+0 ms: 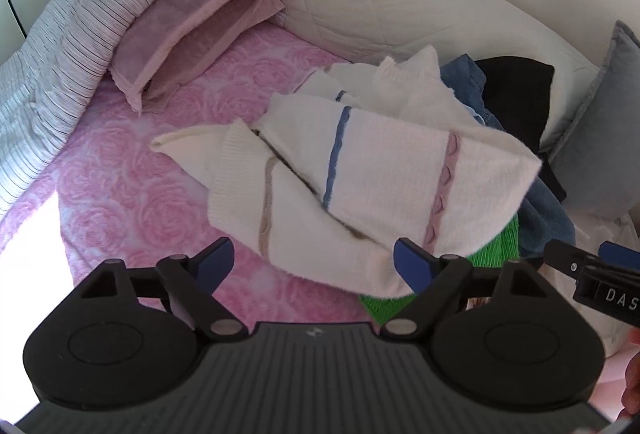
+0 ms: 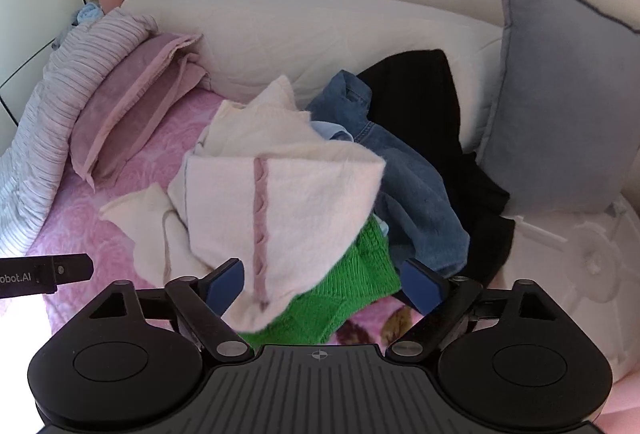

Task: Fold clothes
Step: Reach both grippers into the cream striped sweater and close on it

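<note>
A white fuzzy sweater [image 1: 384, 170] with thin blue, pink and beige stripes lies crumpled on top of a clothes pile on the bed. My left gripper [image 1: 314, 260] is open, its blue pads [image 1: 412, 266] spread to either side of the sweater's near hem, not pressing on it. In the right wrist view the same sweater [image 2: 304, 190] drapes over a green knit [image 2: 352, 286]. My right gripper [image 2: 324, 284] is open too, and straddles the sweater's lower corner and the green knit. Each gripper's tip shows at the edge of the other's view.
Blue jeans [image 2: 416, 194] and a black garment [image 2: 420, 102] lie behind the sweater. The pink rose bedspread [image 1: 120, 186] stretches to the left. Mauve pillows [image 1: 192, 30] and a striped duvet [image 1: 72, 34] sit at the back left. A grey cushion [image 2: 568, 106] leans against the white headboard [image 2: 320, 34].
</note>
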A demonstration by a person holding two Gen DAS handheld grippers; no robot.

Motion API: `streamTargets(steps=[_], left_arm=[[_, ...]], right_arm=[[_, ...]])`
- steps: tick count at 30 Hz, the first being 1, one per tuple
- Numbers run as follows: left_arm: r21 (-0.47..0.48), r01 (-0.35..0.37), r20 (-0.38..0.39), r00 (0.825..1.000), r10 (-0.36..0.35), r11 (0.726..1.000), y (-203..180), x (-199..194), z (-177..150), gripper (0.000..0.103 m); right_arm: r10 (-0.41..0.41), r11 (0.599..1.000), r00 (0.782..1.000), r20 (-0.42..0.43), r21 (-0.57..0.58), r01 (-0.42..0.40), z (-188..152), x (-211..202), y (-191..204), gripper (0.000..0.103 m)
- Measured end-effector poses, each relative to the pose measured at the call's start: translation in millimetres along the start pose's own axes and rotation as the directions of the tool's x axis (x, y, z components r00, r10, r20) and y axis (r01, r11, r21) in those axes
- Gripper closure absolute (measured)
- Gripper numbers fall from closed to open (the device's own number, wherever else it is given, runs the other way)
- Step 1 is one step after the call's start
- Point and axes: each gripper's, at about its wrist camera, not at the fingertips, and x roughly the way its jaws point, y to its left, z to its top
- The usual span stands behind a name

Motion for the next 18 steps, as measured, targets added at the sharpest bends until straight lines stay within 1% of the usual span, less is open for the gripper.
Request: streamTargets(steps=[4,8,14,18], left_arm=[[-0.011,0.005,-0.023,1.000,-0.005,1.000,-5.5,23.0,20.3,0.018],[-0.021,0.016,-0.042,0.999,-0.016,1.000,-11.4,47.5,41.0,0.023],[-0.048,0.039,-0.054,0.998,-0.042,0.998,-14.3,82.7,71.6,0.023],[-0.079,0.058,-0.063,0.996,-0.063,0.995,-13.7,104.9,90.8,0.023]], right_arm=[[0.010,0.999,1.000,-0.020,-0.033,-0.010,18.4,24.2,-8.1,0.018],[0.021,0.997,1.000,-0.016,-0.070,-0.022,39.1,46.2,-11.8,0.019],[0.050,0.991,0.999,0.003,-0.121,-0.050,72.4,80.6,-9.9,0.019],[0.074,0.989,0.997,-0.012,-0.131,-0.075,89.8,102.6,-6.6,0.019]])
